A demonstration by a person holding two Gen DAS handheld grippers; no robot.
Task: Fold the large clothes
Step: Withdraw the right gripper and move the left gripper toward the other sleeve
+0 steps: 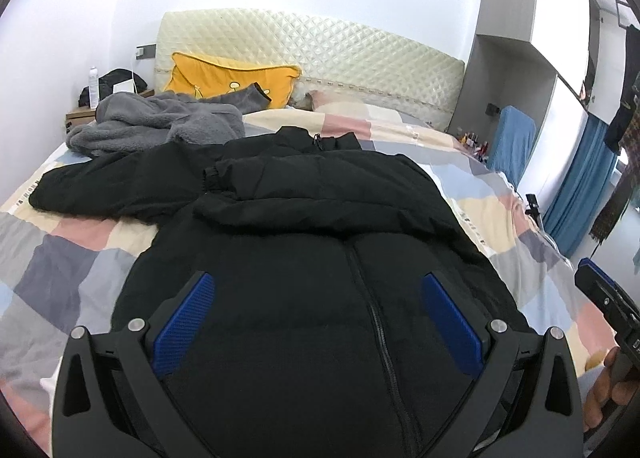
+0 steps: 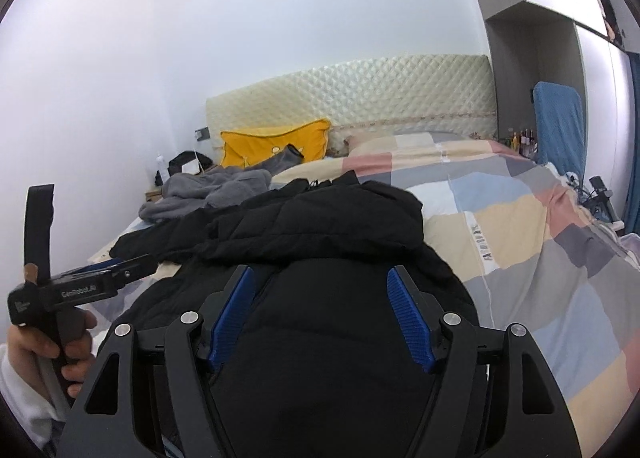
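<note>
A large black zip-up padded jacket [image 1: 304, 242] lies front-up on the bed. One sleeve is folded across its chest and the other stretches out to the left [image 1: 100, 186]. My left gripper [image 1: 316, 290] hovers open above the jacket's lower front, over the zipper, holding nothing. My right gripper [image 2: 320, 286] is open above the jacket [image 2: 320, 218], also empty. The left gripper shows at the left of the right wrist view [image 2: 132, 266]. The right gripper shows at the right edge of the left wrist view [image 1: 592, 274].
The bed has a pastel checked duvet [image 1: 72, 258] and a quilted cream headboard [image 1: 320, 50]. A grey fleece garment [image 1: 160, 122] and a yellow pillow [image 1: 232, 78] lie near the head. A nightstand with a bottle [image 1: 93, 86] stands left; a wardrobe and blue curtain [image 1: 580, 186] stand right.
</note>
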